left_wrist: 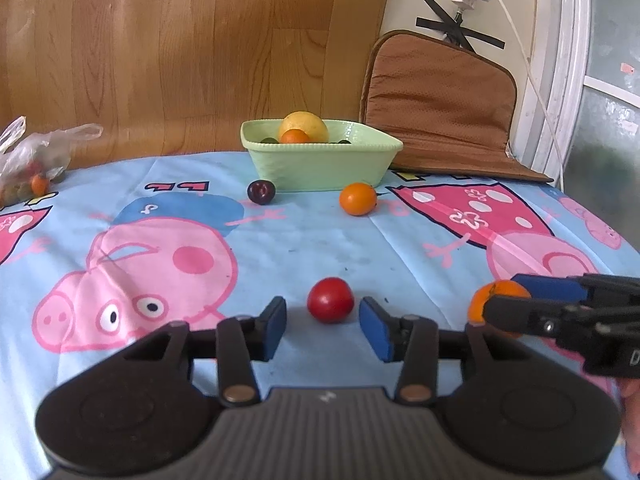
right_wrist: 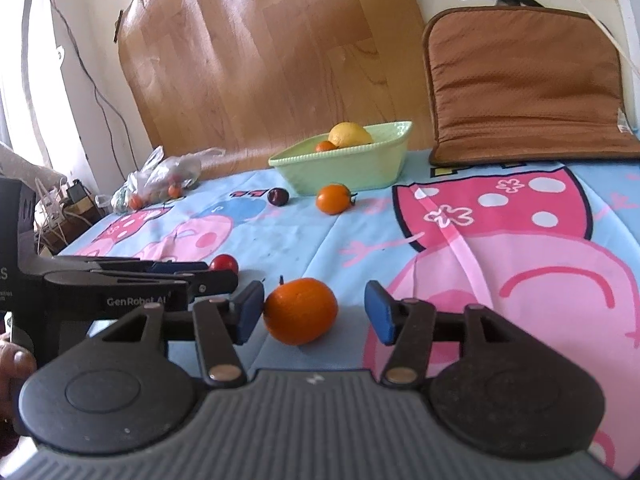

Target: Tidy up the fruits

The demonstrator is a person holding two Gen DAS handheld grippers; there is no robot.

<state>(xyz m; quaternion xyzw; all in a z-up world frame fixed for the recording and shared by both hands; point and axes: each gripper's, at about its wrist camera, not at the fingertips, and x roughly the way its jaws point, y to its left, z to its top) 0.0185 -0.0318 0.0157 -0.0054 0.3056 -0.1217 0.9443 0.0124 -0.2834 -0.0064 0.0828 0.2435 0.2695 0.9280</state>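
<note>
A red tomato (left_wrist: 330, 300) lies on the cartoon tablecloth between the open jaws of my left gripper (left_wrist: 322, 326), untouched; it also shows in the right wrist view (right_wrist: 224, 263). An orange fruit (right_wrist: 301, 310) lies between the open jaws of my right gripper (right_wrist: 314, 312), touching the left pad; it also shows in the left wrist view (left_wrist: 496, 296). A green bowl (left_wrist: 320, 168) at the back holds a yellow fruit (left_wrist: 303, 126) and a small orange one (left_wrist: 295, 136). A dark plum (left_wrist: 261, 191) and another orange fruit (left_wrist: 358, 199) lie in front of the bowl.
A clear plastic bag (left_wrist: 32, 160) with small fruits lies at the back left. A brown cushion (left_wrist: 440, 108) leans on the wall at the back right. A wooden board (left_wrist: 180, 52) stands behind the table.
</note>
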